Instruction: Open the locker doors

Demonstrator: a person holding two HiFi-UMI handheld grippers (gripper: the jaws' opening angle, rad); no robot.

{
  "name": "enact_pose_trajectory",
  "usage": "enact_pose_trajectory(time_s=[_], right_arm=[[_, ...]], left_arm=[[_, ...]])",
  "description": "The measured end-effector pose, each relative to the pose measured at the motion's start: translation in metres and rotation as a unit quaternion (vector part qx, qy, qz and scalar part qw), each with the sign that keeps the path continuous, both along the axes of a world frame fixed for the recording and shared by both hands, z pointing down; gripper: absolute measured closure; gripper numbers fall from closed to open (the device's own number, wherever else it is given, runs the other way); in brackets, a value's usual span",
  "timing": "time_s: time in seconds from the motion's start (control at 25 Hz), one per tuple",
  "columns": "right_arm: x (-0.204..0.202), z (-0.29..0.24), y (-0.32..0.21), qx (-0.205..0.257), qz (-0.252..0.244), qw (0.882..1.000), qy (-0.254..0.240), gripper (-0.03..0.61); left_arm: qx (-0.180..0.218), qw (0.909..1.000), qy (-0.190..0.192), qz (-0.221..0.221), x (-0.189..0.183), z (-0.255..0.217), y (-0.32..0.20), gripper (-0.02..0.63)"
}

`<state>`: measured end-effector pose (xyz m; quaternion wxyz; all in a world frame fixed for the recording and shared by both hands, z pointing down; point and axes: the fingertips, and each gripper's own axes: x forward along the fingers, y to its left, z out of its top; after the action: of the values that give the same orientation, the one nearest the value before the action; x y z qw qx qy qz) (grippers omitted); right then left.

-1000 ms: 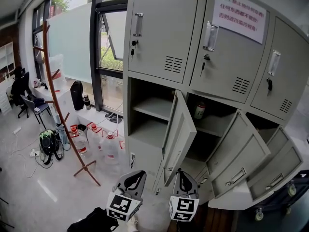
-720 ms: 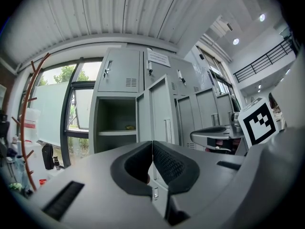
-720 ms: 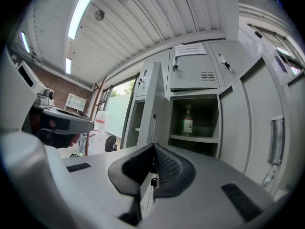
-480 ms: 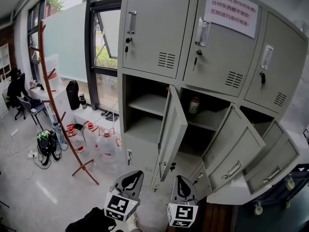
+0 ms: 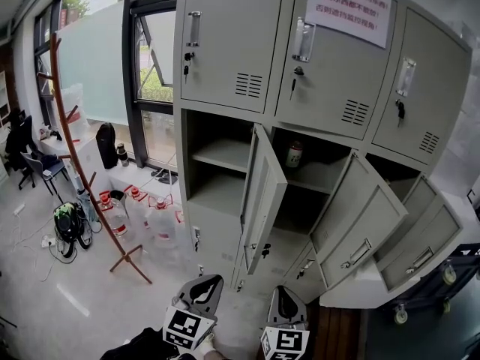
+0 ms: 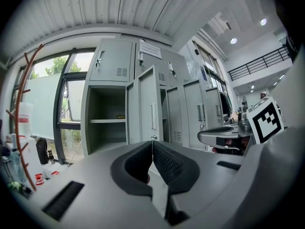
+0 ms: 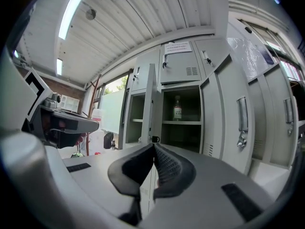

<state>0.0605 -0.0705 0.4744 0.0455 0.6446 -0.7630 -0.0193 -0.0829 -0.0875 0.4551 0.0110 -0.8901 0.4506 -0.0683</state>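
Left claw point(image 5: 208, 283) and right claw point(image 5: 283, 297), low in the head view, both pressed together with nothing between the pads, well apart from the lockers. Nearest to them, the three middle-row doors point(image 5: 264, 193) stand swung out toward the viewer; the lower-left door point(image 5: 214, 238) looks shut, and whether its neighbours are shut cannot be told. Behind the open doors, a bottle point(image 5: 294, 154) stands on the centre shelf. Farthest and highest, the three upper doors point(image 5: 225, 40) are shut, each with a handle point(image 5: 193, 28) and a key point(image 5: 186, 70) hanging below it. Likely hazards: a claw reaching upward may strike the projecting edge of an open middle door and swing it back; a claw that arrives closed would slide off the narrow handle; a pull on the dangling key could bend it rather than open the door.
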Motion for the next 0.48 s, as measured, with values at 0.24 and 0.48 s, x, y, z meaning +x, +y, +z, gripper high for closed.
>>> enact_pose_trajectory(time_s=[0.24, 0.48], right_arm=[[0.0069, -0.0011, 0.0053, 0.002, 0.012, 1.0, 0.003, 0.563], [0.0073, -0.0021, 0.0073, 0.003, 0.014, 1.0, 0.004, 0.563]], left_arm=[[0.0, 1.0, -0.001, 0.006, 0.0045, 0.0013, 0.0018, 0.589], [0.003, 1.0, 0.0, 0.009, 0.0064, -0.0005, 0.0024, 0.589]])
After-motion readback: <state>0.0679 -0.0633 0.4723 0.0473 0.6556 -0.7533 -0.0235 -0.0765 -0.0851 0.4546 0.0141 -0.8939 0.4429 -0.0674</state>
